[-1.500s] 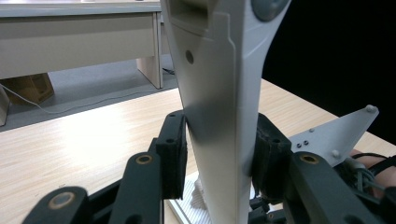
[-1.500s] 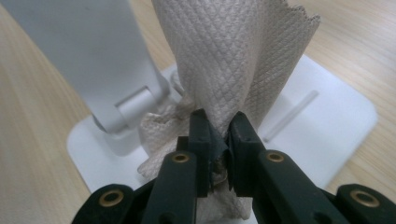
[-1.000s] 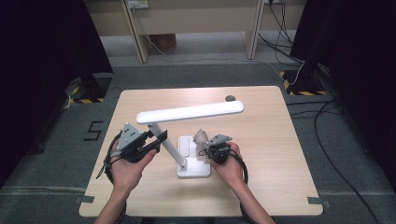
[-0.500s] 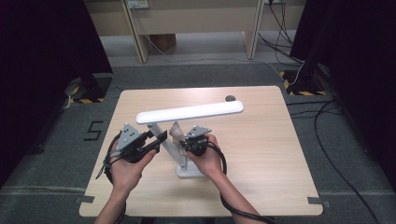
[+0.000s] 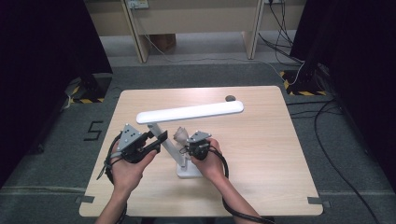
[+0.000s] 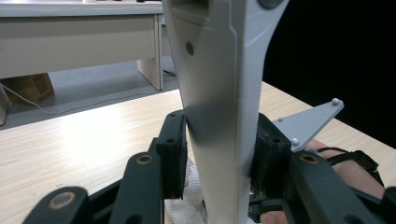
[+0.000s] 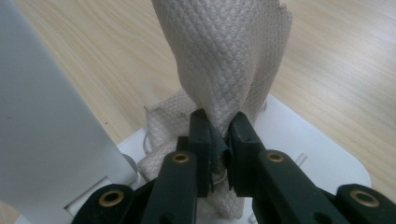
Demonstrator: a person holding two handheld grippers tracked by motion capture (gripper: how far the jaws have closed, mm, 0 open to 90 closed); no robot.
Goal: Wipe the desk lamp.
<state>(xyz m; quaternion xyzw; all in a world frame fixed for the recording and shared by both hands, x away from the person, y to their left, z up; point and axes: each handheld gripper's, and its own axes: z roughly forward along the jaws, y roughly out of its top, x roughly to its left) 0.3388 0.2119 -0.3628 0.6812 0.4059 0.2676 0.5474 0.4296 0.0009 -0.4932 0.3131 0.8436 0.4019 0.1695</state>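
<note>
Near the front edge of the counter (image 5: pixel 261 154), a little left of its middle, both forearms come in from below and the two hands meet at a white desk lamp (image 5: pixel 189 113). The left hand (image 5: pixel 128 168) lies low over the wood with its wrist roughly level, and the left gripper (image 5: pixel 156 140) points toward the right, at the lamp's upright arm. In the left gripper view that arm (image 6: pixel 219 107) stands between the two black jaws, which are clamped on its sides, one pad against each flank. The right hand (image 5: pixel 211 161) sits just beside the lamp's flat base (image 5: pixel 189 170), turned inward, so that the right gripper (image 5: pixel 187 144) points left toward the foot of the arm. Its jaws are pinched nearly together on a beige quilted cloth (image 7: pixel 229 60), whose folds rise in a twisted bunch above the pads, while a lower part of it rests on the white base (image 7: pixel 317 149), close beside the lamp's arm. In the high view the cloth (image 5: pixel 180 134) shows as a small pale wad between the two grippers. The long lamp head stretches level toward the right, above the middle of the counter. A small dark round object (image 5: pixel 229 98) lies near the far edge.
</note>
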